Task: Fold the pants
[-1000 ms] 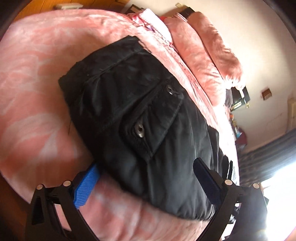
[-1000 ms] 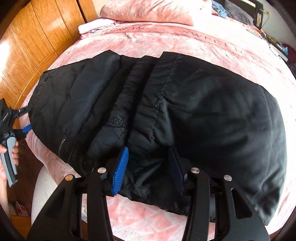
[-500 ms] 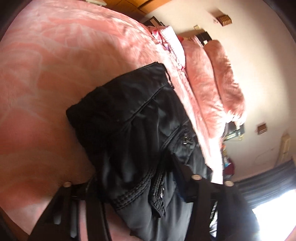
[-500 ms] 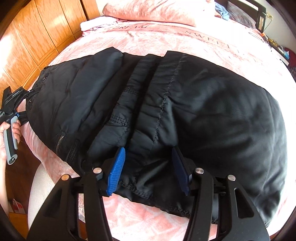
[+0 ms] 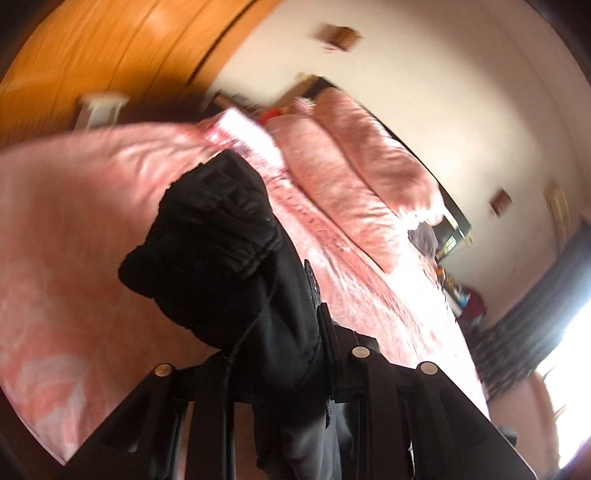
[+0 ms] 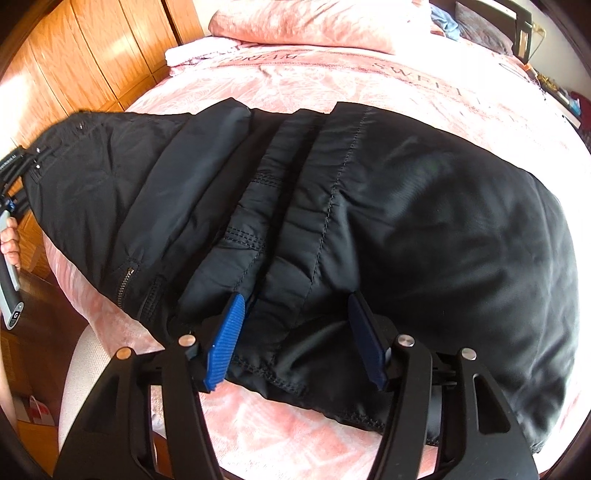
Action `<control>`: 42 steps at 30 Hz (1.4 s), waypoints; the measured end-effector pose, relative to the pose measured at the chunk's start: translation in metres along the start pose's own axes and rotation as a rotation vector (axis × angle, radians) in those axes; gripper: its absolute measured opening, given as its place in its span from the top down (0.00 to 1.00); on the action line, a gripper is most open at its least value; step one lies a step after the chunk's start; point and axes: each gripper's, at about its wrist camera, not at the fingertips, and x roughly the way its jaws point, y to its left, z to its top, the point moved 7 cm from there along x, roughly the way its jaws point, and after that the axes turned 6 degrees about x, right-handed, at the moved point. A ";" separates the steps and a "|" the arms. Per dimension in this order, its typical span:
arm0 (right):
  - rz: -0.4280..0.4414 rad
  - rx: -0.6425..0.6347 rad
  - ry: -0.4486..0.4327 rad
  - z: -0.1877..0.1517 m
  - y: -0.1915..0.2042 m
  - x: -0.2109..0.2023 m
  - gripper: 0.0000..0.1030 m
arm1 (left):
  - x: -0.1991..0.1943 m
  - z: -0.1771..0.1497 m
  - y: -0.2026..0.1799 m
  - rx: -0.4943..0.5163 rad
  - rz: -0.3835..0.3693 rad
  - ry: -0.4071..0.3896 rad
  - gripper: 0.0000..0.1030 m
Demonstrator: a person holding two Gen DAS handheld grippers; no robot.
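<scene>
Left gripper (image 5: 291, 332): jaws closing on a bunched end of the black pants (image 6: 369, 206); cloth fills the gap between the fingers, pads hidden under it. In the left wrist view the gathered fabric stands up directly ahead of the gripper, a ribbed band at its top edge, with more cloth hanging down through the jaws toward the camera. That view is motion-blurred. From the right wrist view the left gripper (image 6: 18, 173) sits at the far left end of the pants, a hand (image 6: 9, 240) on its grey handle, and that end of the garment is raised off the bed (image 6: 332, 443).

Right gripper (image 6: 295, 332): jaws opening, roughly half spread. The near hem of the pants lies between the two blue pads, but neither pad visibly presses it; a gap shows at each side. No grip here.

Pants: spread crosswise over the pink bed, directly ahead of the right gripper and extending to both sides of it. A zipper shows ahead-left of the right gripper; stitched seams run away from it through the middle.

Beyond the pants: pink pillows (image 6: 314, 22) at the far end of the bed, folded white cloth (image 6: 199, 51) beside them. Wooden wardrobe (image 6: 92, 55) to the left.
</scene>
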 end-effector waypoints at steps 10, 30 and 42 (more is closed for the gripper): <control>0.055 0.073 -0.020 0.003 -0.008 -0.010 0.43 | -0.001 0.000 -0.026 0.128 0.044 0.004 0.78; -0.039 0.040 0.016 0.001 0.010 0.000 0.84 | -0.004 -0.002 -0.023 0.136 0.032 0.004 0.78; 0.119 -0.023 0.026 0.013 0.055 0.006 0.88 | -0.005 -0.002 -0.020 0.132 0.016 0.002 0.77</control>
